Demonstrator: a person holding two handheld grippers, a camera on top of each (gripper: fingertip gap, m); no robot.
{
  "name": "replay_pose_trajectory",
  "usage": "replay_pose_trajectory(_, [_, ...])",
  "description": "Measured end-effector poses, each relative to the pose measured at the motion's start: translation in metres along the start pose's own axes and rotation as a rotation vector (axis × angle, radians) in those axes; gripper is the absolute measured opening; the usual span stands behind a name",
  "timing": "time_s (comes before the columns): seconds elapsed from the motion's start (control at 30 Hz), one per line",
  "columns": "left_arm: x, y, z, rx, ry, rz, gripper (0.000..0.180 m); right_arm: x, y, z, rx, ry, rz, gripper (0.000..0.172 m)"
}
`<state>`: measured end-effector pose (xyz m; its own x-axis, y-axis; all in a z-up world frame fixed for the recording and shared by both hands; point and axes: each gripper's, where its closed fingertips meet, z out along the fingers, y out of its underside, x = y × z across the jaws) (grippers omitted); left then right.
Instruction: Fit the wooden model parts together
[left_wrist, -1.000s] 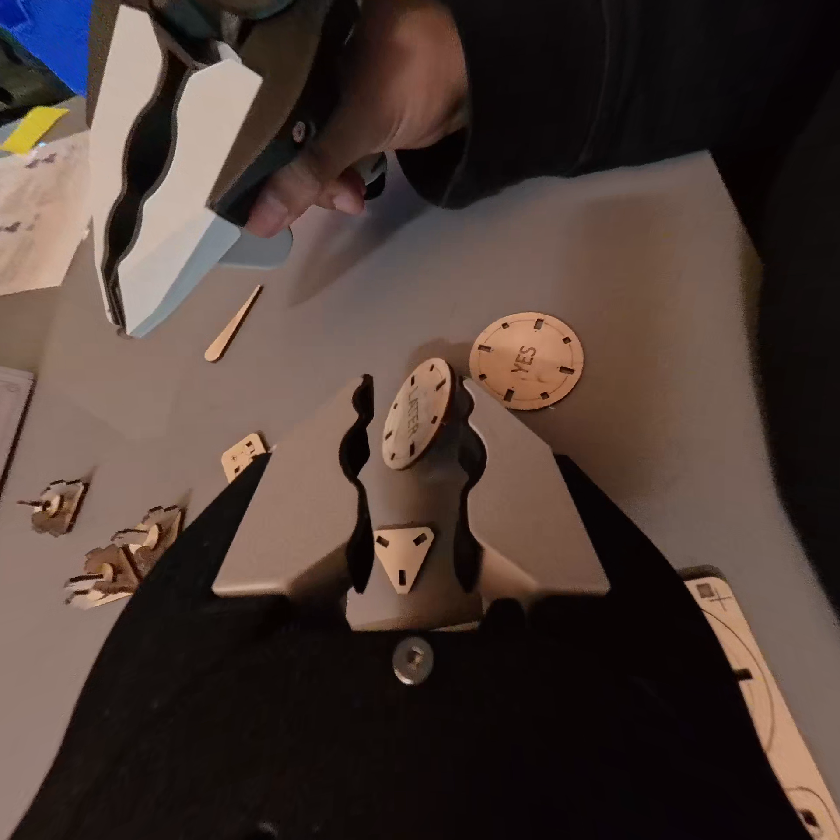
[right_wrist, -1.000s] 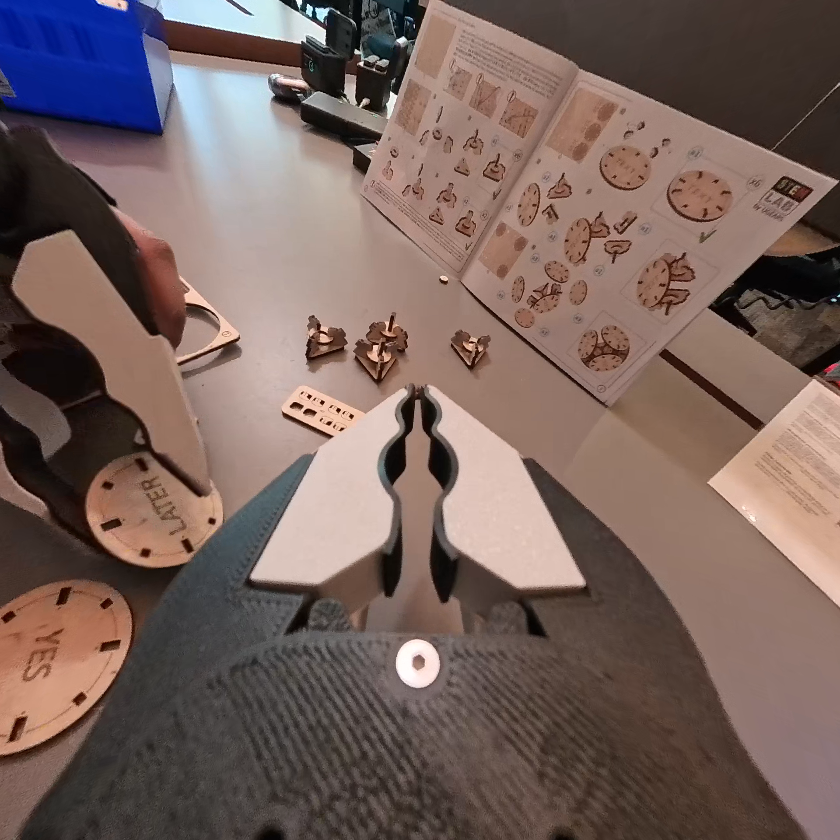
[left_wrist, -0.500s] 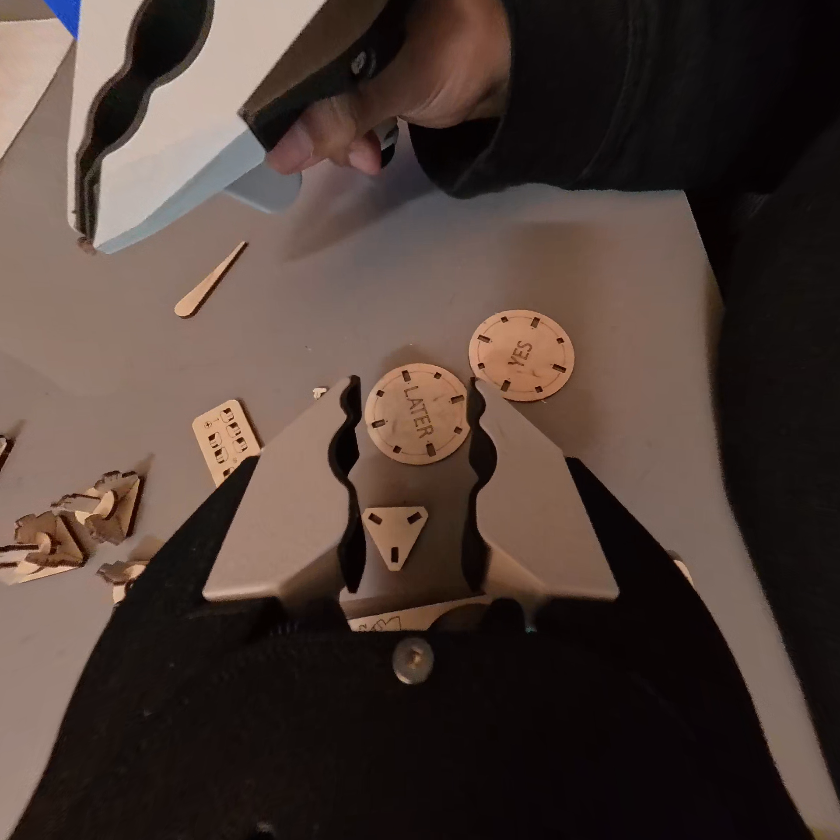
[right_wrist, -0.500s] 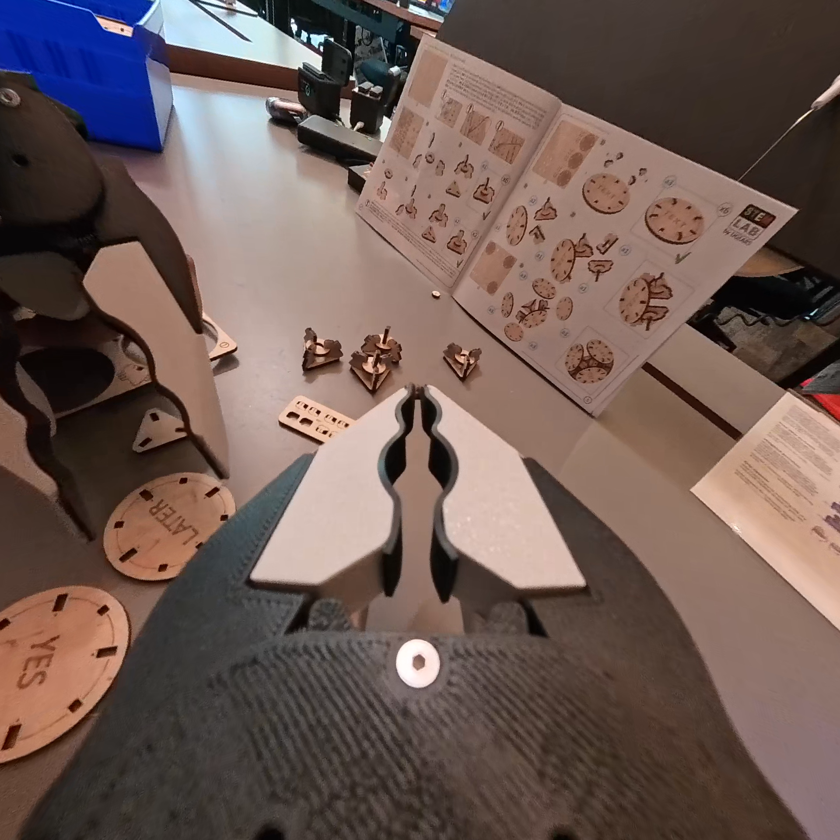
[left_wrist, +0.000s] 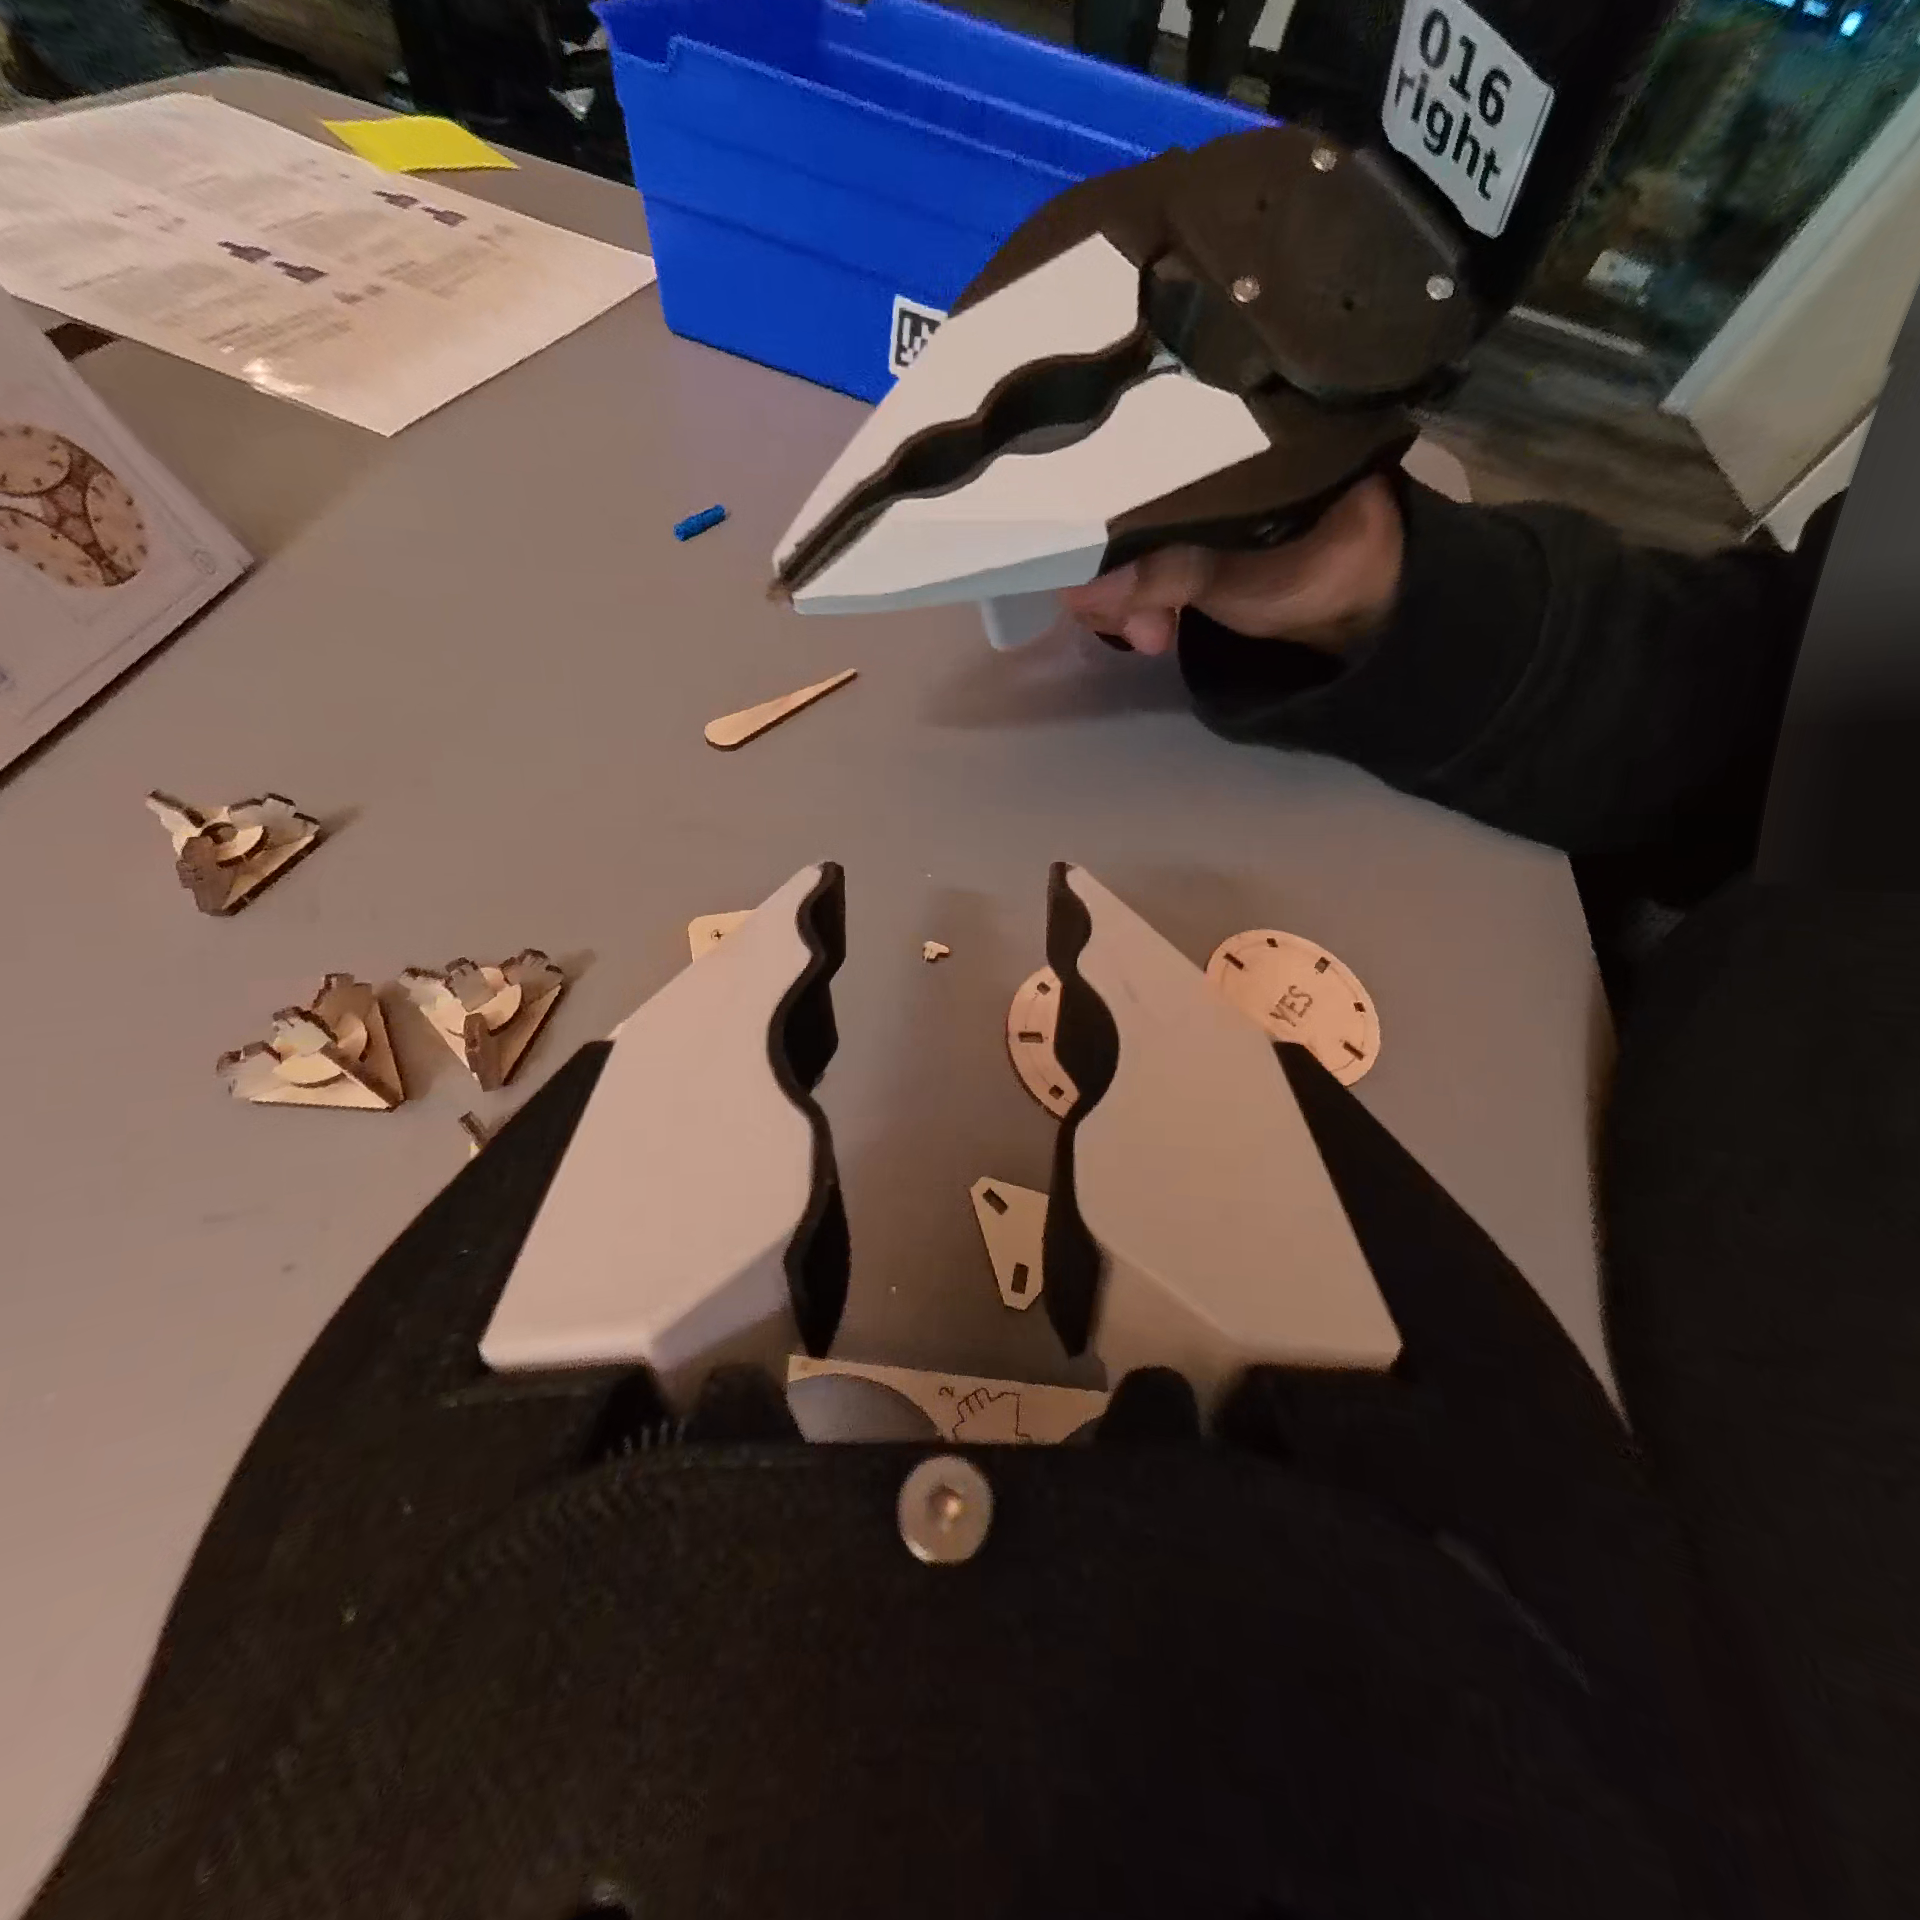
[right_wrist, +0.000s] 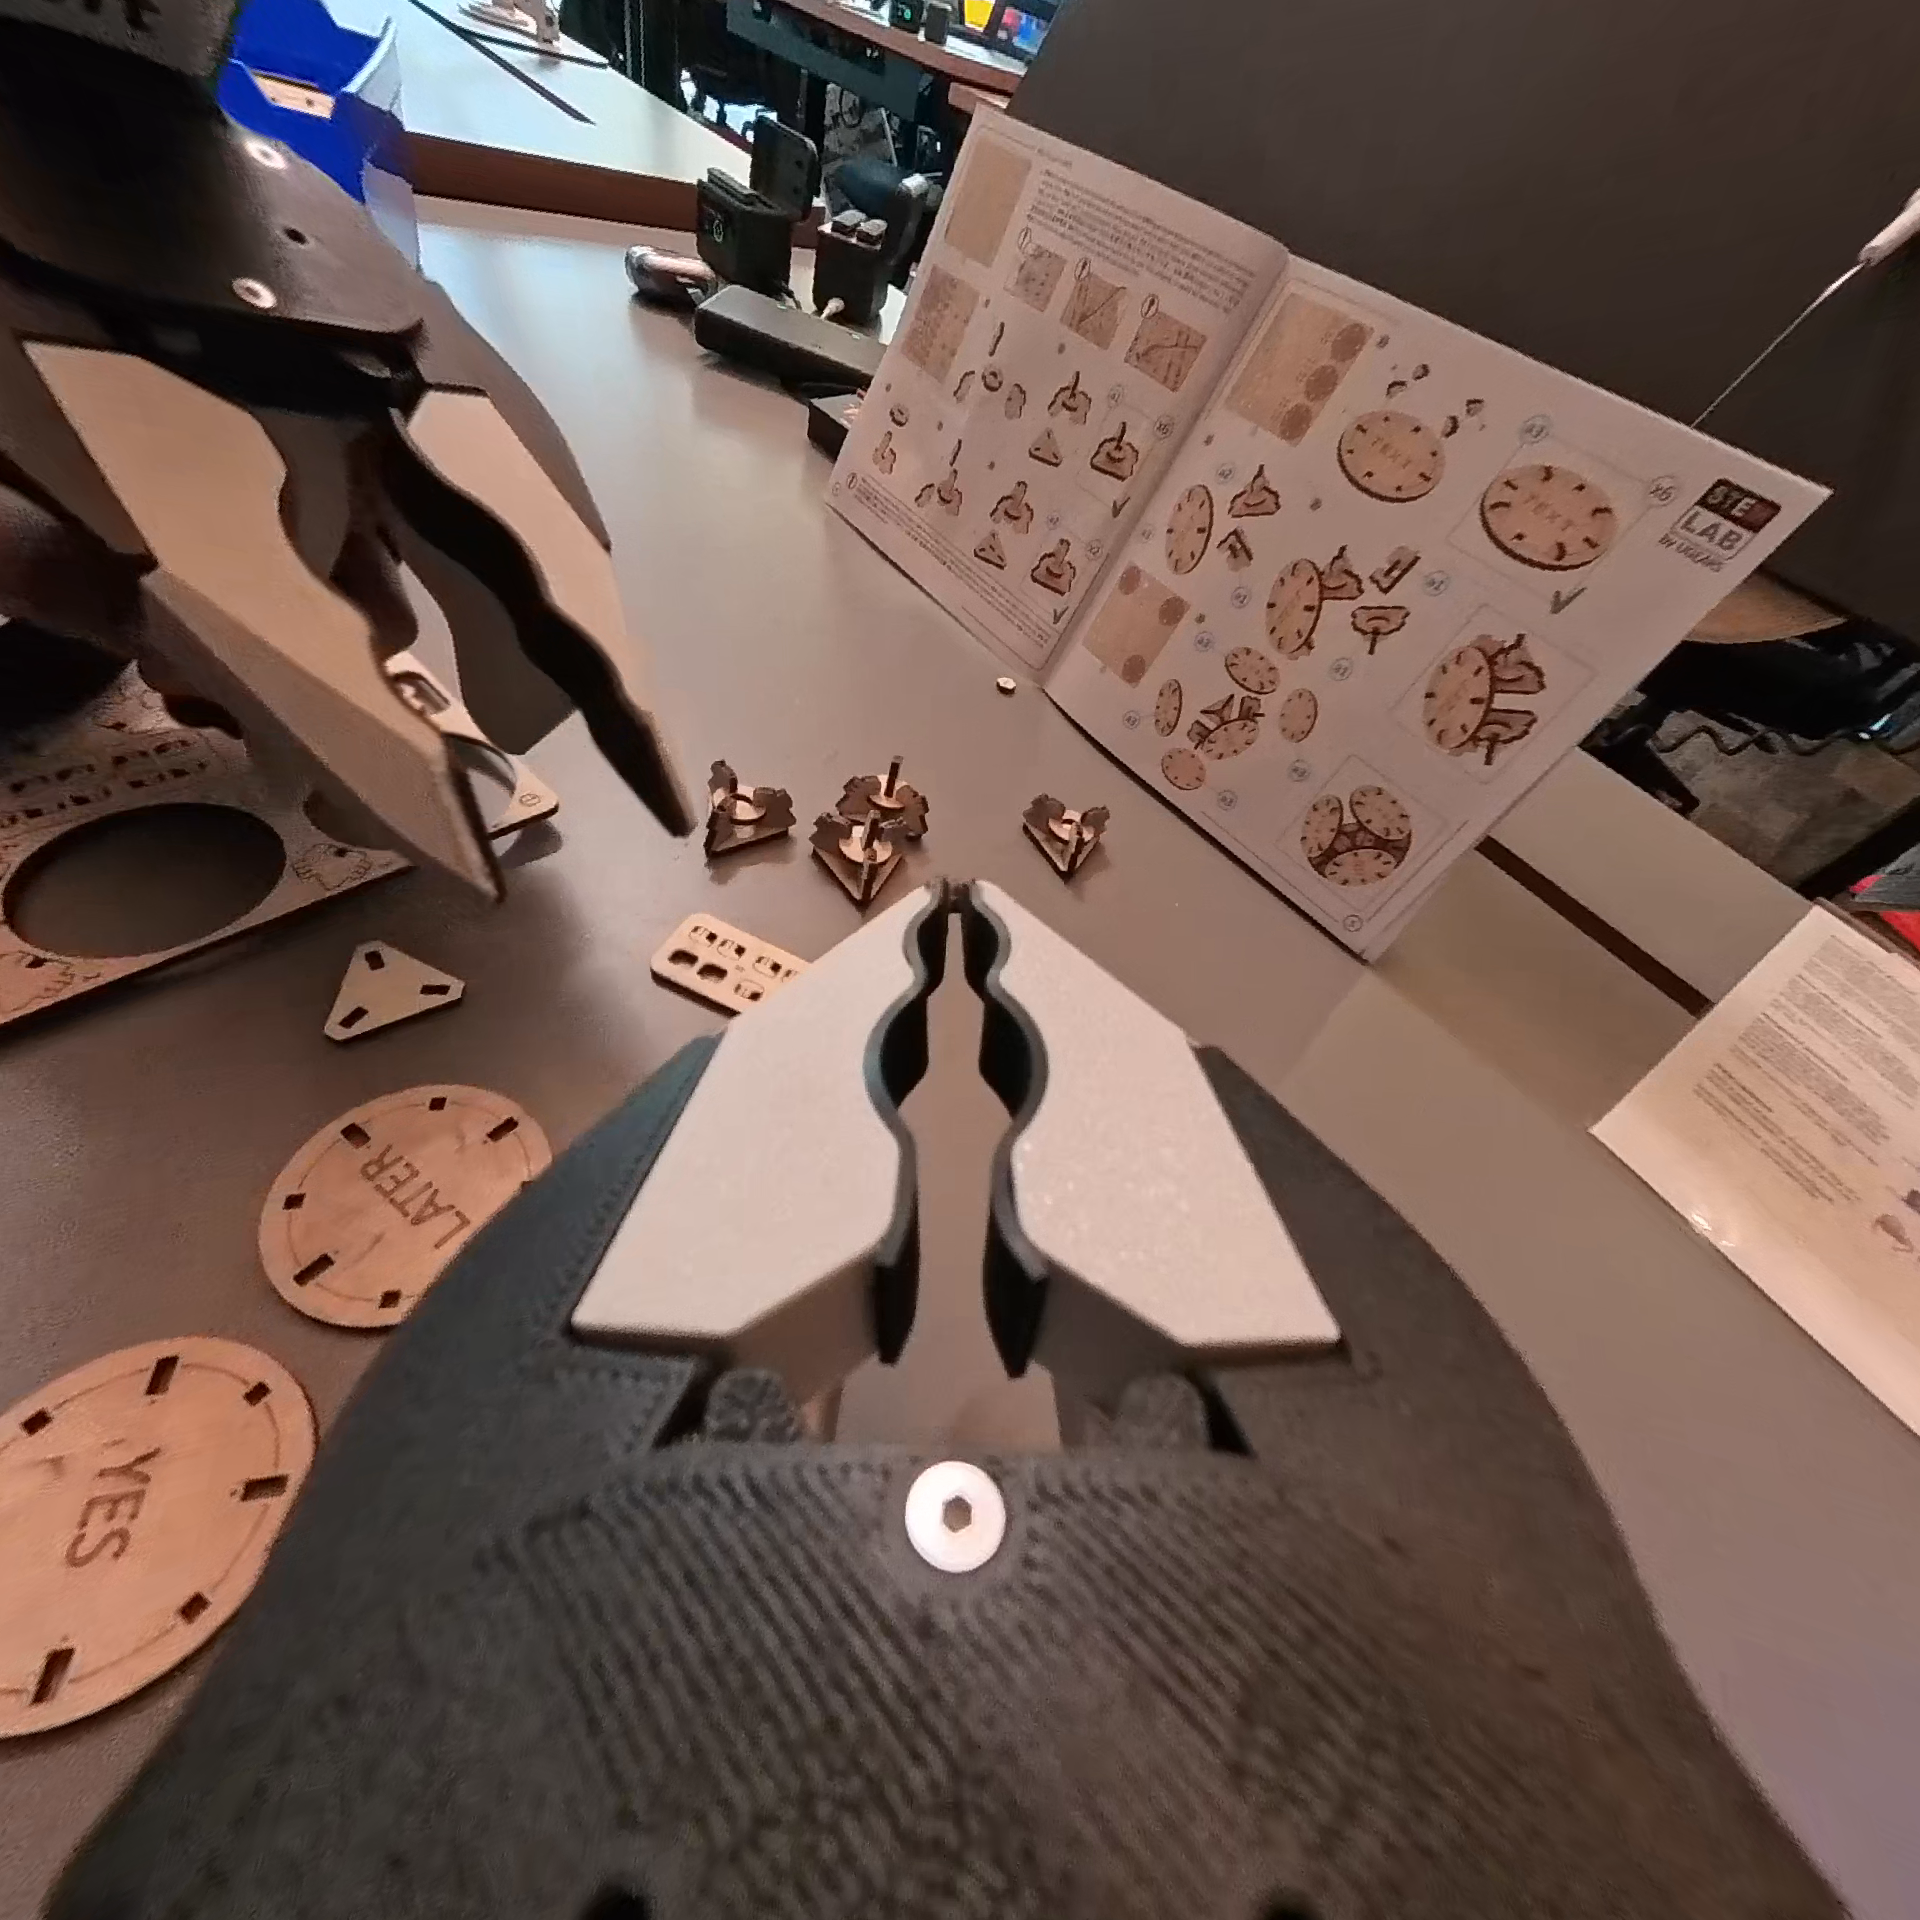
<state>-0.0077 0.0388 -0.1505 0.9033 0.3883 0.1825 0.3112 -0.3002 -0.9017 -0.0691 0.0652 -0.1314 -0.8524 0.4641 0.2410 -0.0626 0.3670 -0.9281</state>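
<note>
I am holding two tongs over a grey worktop (right_wrist: 727, 582) strewn with laser-cut plywood parts. The left tongs (left_wrist: 945, 883) are hanging released, fingers spread with nothing between the pads but bare surface and one tiny wooden chip (left_wrist: 934, 949). The right tongs (right_wrist: 956, 891) are clenched tip to tip on nothing, hovering clear of the surface.

Counting the parts: two slotted wooden discs, one (right_wrist: 400, 1205) just left of my right tongs and the second (right_wrist: 125, 1527) nearer the lower left corner, both lying flat. One flat triangular plate (right_wrist: 390, 987) with three slots is lying between the discs and the cut-out plywood sheet (right_wrist: 145, 883), which is showing one large round hole. Four small triangular assemblies (right_wrist: 862, 831) are sitting in a loose row beyond the right tongs, at least two with a peg sticking up. One small rectangular punched strip (right_wrist: 722, 971) is lying just in front of my right fingertips, and one teardrop-shaped sliver (left_wrist: 779, 709) is resting alone beneath the right tongs in the left wrist view.

One open instruction booklet (right_wrist: 1299, 520) is propped along the far right, with a loose printed sheet (right_wrist: 1787, 1143) beside it near the right edge. One blue bin (left_wrist: 883, 187) is standing at the back. The open room is lying between the assemblies and the booklet; the discs are sitting close to the near edge of the worktop.
</note>
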Motion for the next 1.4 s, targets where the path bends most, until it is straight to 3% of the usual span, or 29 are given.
replay_pose_trajectory(0.2, [-0.002,0.000,0.000,0.005,0.000,-0.025,0.036,-0.009,-0.003,0.000,0.030,-0.097,0.121,0.000])
replay_pose_trajectory(0.53, [-0.001,0.003,0.002,-0.009,0.003,-0.008,0.034,-0.015,-0.029,-0.012,0.224,-0.508,0.746,0.000])
replay_pose_trajectory(0.87, [0.001,0.015,0.009,-0.066,0.033,-0.042,0.034,-0.029,-0.024,-0.012,0.189,-0.605,0.863,0.000])
replay_pose_trajectory(0.97, [0.006,0.029,0.012,-0.159,0.088,-0.101,0.034,-0.046,-0.006,-0.016,0.068,-0.531,0.824,0.000])
replay_pose_trajectory(1.13, [0.025,0.056,0.019,-0.334,0.159,-0.088,0.032,-0.081,0.039,-0.024,-0.236,-0.348,0.560,0.000])
replay_pose_trajectory(1.4, [0.039,0.063,0.023,-0.378,0.170,-0.014,0.058,-0.093,0.061,-0.020,-0.387,-0.274,0.343,0.001])
